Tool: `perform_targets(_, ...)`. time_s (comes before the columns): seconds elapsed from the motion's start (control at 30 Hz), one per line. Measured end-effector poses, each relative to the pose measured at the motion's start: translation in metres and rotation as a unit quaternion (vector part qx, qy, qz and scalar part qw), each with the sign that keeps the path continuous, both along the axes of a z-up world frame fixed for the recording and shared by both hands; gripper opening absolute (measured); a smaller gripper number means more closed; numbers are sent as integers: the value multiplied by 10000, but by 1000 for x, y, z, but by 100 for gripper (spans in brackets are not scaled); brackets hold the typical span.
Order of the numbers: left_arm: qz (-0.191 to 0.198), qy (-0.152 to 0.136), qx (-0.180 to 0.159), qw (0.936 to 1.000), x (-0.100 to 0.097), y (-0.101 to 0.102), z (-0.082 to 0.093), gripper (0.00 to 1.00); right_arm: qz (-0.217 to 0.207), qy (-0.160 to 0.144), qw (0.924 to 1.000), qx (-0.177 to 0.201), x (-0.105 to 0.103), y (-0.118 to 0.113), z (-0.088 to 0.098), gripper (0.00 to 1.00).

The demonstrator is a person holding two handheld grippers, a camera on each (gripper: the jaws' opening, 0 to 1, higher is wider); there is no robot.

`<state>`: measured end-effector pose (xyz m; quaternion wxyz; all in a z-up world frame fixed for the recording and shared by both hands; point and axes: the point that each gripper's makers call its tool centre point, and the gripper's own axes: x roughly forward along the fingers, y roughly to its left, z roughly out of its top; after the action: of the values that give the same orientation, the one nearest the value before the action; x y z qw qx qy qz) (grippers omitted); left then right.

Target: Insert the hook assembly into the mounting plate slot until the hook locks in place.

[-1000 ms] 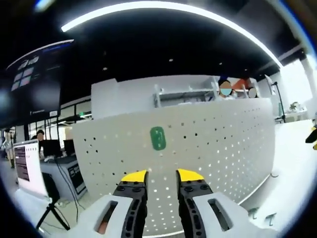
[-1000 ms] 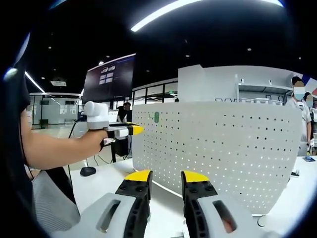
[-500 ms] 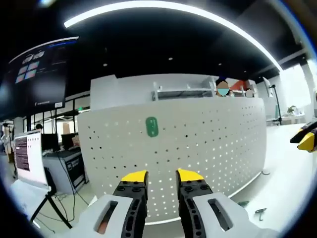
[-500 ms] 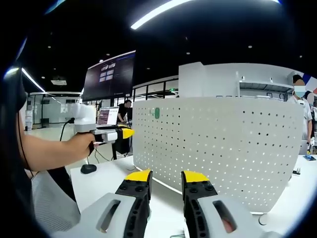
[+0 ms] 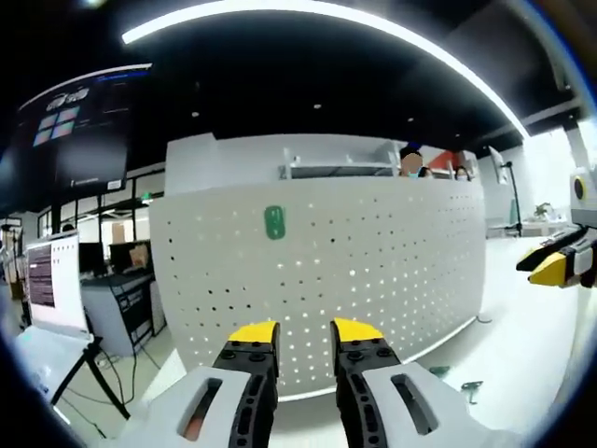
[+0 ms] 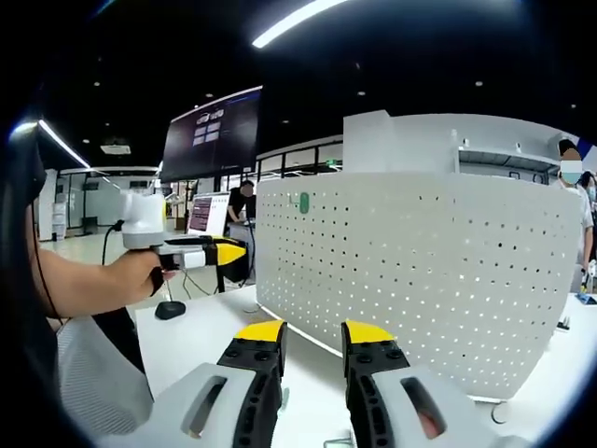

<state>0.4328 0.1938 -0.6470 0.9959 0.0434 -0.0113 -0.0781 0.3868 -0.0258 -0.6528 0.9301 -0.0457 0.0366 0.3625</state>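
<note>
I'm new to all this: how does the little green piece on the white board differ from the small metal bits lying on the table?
The green piece is mounted high on the upright pegboard; the metal bits lie flat on the table at its foot. The green piece is a rounded oblong of bright colour; the bits are thin, grey and angular. Both are small next to the board, and neither is touched by the fingers.

The place is a large open-plan lab or tech workspace with a dark ceiling (image 5: 308,84) crossed by long strip lights (image 5: 317,19) and dotted with small spotlights. A big wall screen (image 6: 213,135) hangs over workstations with monitors (image 5: 54,294), cables and a tripod on the floor. A white perforated panel (image 6: 420,271) stands on a white desk (image 6: 201,341), with white shelving (image 5: 336,168) and people behind it.
</note>
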Motion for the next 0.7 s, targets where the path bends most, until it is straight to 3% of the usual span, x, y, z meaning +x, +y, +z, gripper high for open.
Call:
perform_targets(0.33,-217,36,-10,9998,-18,-18,-5,22,-347,24,9994,-90,3,-33,-5,22)
perform_targets(0.7,-354,77,30,9993,-28,-27,-10,22,-491,203,9984,-180,8,-47,-22,22)
